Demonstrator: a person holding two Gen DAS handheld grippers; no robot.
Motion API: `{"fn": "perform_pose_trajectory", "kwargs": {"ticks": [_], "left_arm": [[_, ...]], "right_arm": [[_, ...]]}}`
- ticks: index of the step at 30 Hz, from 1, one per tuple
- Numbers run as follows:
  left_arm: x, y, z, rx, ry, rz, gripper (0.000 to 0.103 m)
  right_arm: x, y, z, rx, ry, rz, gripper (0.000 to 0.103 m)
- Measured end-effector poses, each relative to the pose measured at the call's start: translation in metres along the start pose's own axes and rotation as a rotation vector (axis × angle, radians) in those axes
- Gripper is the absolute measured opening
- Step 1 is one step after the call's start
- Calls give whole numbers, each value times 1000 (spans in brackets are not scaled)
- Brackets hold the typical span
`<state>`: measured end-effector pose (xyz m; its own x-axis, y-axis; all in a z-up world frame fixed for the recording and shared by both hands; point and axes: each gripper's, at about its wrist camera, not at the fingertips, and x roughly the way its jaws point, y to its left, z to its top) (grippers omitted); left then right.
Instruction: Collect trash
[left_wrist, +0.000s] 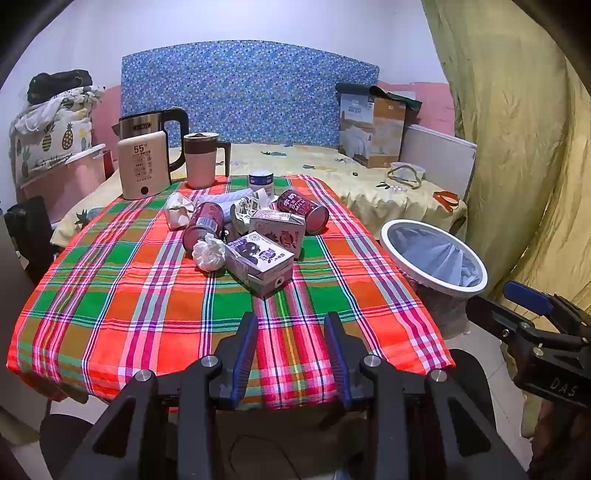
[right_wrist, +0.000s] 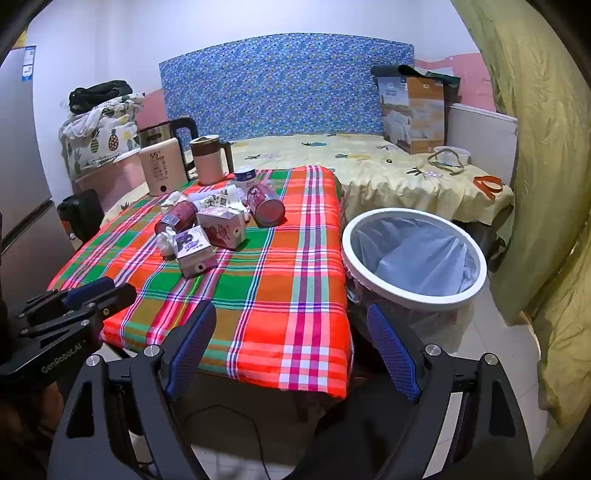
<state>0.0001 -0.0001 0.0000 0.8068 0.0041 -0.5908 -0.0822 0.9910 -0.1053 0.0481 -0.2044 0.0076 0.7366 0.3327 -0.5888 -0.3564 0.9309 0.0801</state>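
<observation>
The trash is sitting in one heap on the plaid table (left_wrist: 147, 295), at the centre of the left wrist view and in the upper left of the right wrist view. Nearest the front edge is lying the front carton (left_wrist: 258, 264), its long axis slanting from upper left to lower right in the left view, with a crumpled tissue (left_wrist: 209, 254) touching its left end. Behind them are lying a second carton (left_wrist: 277, 228) and two red cans (left_wrist: 204, 223) on their sides.

The left gripper (left_wrist: 291, 345) is hanging over the near table edge with its jaws moderately apart and empty, and the front carton is lying almost straight ahead of them, so I judge this hand the better placed. The right gripper (right_wrist: 291, 347) is pointing between the table's right edge and the lined bin (right_wrist: 413, 254), jaws spread wide and empty; the heap is lying well off to its left, the bin just ahead to its right.
</observation>
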Motion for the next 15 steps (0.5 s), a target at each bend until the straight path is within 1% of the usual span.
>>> {"fn": "perform_pose_trajectory", "kwargs": {"ticks": [15], "left_arm": [[-1,-3,-2,1,-1,3,37]], "right_arm": [[2,1,0,1,5,1,85]]}}
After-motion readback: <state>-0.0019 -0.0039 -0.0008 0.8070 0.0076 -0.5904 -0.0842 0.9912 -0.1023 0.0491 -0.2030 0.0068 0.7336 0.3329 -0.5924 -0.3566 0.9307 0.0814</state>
